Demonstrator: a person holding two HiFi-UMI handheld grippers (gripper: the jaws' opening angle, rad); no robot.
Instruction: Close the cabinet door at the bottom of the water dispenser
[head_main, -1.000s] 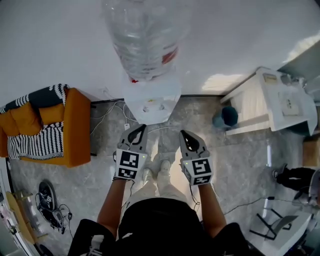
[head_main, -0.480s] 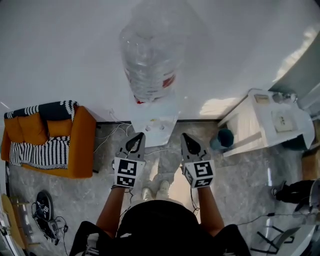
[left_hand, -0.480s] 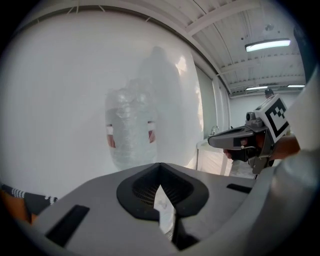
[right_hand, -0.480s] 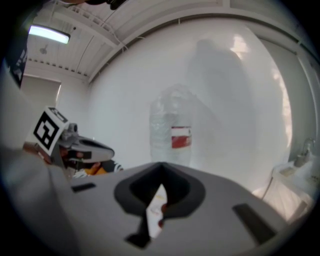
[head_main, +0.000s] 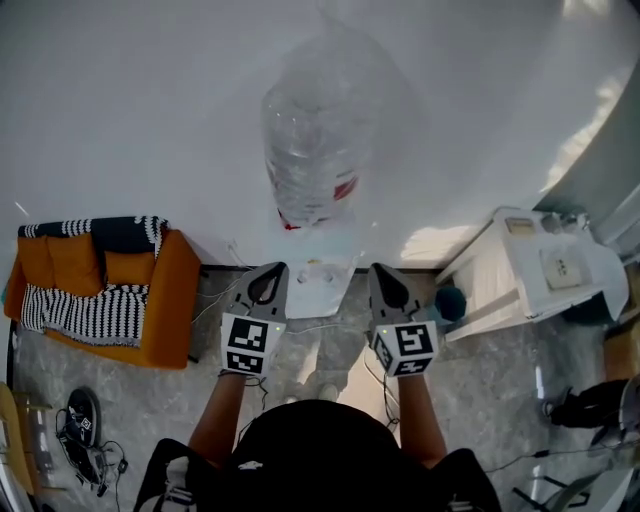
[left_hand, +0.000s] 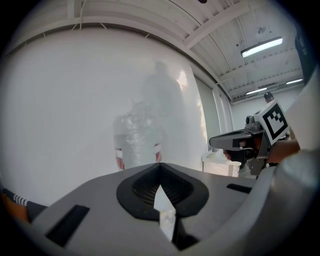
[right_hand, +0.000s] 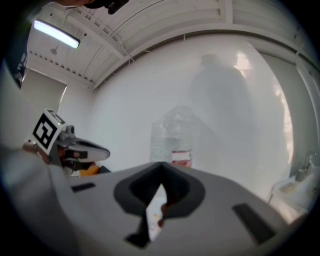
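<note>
Dispenser faced, tools idle: a person stands before a water dispenser (head_main: 318, 278) with a left gripper (head_main: 271, 274) and a right gripper (head_main: 380, 272) held level and side by side, both pointing at the machine. Each gripper's jaws are pressed together at the tips with nothing between them. Only a thin sliver of light shows lower down, where the pads curve apart.

The dispenser's white top sits just ahead of the jaws, in line with the gap between the two grippers, against a white wall (head_main: 120, 100). A large clear bottle (head_main: 318, 150) with a red-and-white label stands on it, rising above and beyond both sets of jaws. The cabinet door at the foot of the dispenser lies below the jaws, hidden from the head view by the machine's top. Neither gripper view shows it, as both are tilted up toward the bottle.

Well to the left of the left jaws, an orange sofa (head_main: 155, 290) carries a black-and-white striped throw (head_main: 85, 310). To the right of the right jaws stands a white unit (head_main: 520, 255), with a dark teal round object (head_main: 452, 300) just beside it on the grey marbled floor (head_main: 500, 370).
</note>
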